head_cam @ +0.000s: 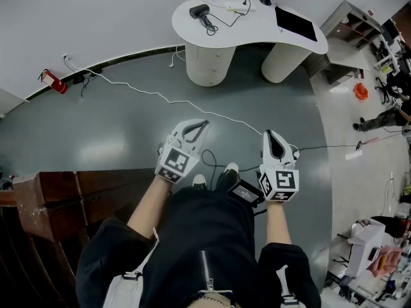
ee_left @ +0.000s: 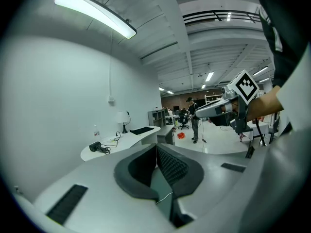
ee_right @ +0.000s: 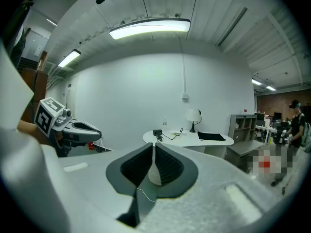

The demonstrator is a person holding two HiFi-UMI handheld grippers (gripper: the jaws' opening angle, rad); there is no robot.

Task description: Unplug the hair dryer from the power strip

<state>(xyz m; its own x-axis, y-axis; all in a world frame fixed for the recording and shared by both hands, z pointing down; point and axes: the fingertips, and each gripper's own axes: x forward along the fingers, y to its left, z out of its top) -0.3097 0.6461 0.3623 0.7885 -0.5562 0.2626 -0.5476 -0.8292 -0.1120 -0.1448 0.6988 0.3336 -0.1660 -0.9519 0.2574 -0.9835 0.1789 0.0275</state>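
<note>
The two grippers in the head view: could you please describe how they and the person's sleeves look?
The left gripper and right gripper have white, tapering shells with dark ribbed jaw pads. Each carries a cube with black-and-white square markers. A thin black cable trails near them. The person wears black sleeves.

- Black hair dryer (head_cam: 200,9), twelve o'clock, on white curved desk (head_cam: 257,27).
- Glossy grey floor (head_cam: 115,133) crossed by thin white cable (head_cam: 160,96).
- White left gripper (head_cam: 204,123) and right gripper (head_cam: 270,133): black-and-white square-marker cubes.
- Small red cylinder (head_cam: 54,82), ten o'clock.
</note>
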